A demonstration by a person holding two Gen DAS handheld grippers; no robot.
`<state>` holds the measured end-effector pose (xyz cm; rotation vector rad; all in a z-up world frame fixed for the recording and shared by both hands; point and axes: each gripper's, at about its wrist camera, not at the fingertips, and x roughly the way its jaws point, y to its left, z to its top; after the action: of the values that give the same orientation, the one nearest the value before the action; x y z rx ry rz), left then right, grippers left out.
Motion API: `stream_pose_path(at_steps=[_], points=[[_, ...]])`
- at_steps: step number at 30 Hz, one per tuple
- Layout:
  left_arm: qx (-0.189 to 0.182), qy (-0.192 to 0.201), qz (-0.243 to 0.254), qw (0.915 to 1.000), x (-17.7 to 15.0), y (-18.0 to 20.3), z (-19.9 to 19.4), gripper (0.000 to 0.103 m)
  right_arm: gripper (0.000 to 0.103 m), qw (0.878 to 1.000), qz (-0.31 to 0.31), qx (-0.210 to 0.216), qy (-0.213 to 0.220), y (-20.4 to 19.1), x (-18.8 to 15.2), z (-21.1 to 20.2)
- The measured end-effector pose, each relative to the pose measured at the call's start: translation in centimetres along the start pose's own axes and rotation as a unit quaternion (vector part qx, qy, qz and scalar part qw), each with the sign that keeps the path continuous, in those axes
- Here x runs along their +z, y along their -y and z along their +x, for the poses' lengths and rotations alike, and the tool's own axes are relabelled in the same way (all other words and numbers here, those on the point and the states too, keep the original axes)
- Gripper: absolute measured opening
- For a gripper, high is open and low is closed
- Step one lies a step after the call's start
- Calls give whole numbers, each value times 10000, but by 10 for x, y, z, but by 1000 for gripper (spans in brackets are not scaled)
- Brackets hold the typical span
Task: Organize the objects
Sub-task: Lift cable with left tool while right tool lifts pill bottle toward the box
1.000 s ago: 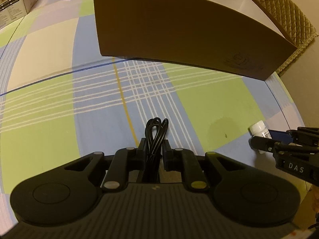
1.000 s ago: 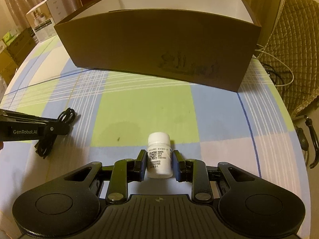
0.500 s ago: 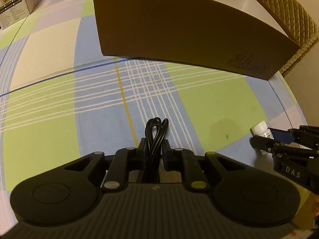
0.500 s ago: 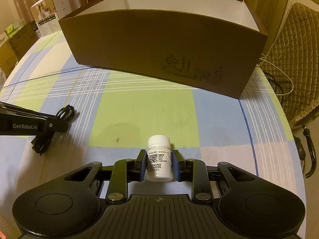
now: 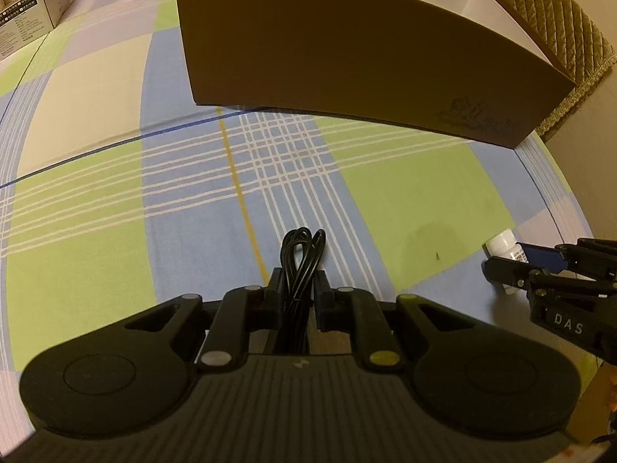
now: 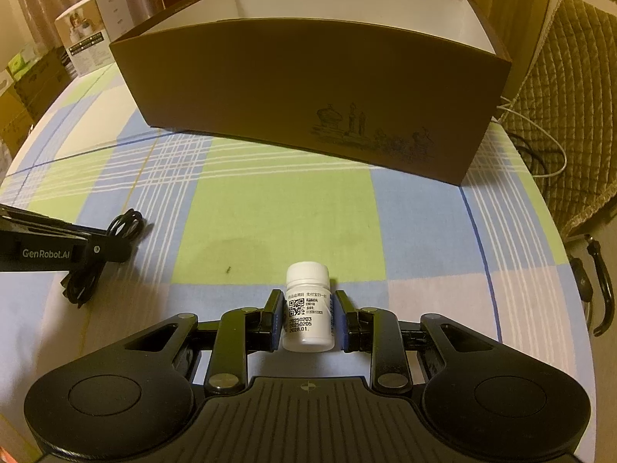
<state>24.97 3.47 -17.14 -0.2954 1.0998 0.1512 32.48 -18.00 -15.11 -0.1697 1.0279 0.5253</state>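
Observation:
A bundled black cable (image 5: 302,247) lies on the checked tablecloth, and my left gripper (image 5: 299,274) is shut on it, its loops sticking out past the fingertips. The right wrist view shows the same cable (image 6: 123,225) under the left gripper's finger (image 6: 112,249). An upright white pill bottle (image 6: 307,272) with a printed label stands between my right gripper's (image 6: 307,301) blue pads, which press on its sides. In the left wrist view the bottle (image 5: 501,241) and the right gripper (image 5: 513,260) are at the far right. A large brown open-top box (image 6: 308,85) stands beyond both.
The box (image 5: 347,58) spans the table's far side, white inside. A quilted chair (image 6: 570,115) stands past the table's right edge, with loose cords (image 6: 540,154) beside it. Product boxes (image 6: 88,46) are stacked beyond the far left. Checked cloth (image 6: 270,212) lies between grippers and box.
The right jaws have drawn in slightly against the bottle. Both views have shifted a touch; cable, bottle and box stay where they were.

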Motion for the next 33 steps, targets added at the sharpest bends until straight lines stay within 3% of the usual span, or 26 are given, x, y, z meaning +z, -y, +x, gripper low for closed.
stream_pose_path(at_steps=[13, 33], points=[[-293, 212, -2, 9993, -5, -4, -30, 11, 24, 9993, 273, 192, 151, 6, -4, -16], [-617, 768, 204, 9949, 29, 24, -71, 11, 24, 9958, 386, 367, 739, 5, 20, -56]])
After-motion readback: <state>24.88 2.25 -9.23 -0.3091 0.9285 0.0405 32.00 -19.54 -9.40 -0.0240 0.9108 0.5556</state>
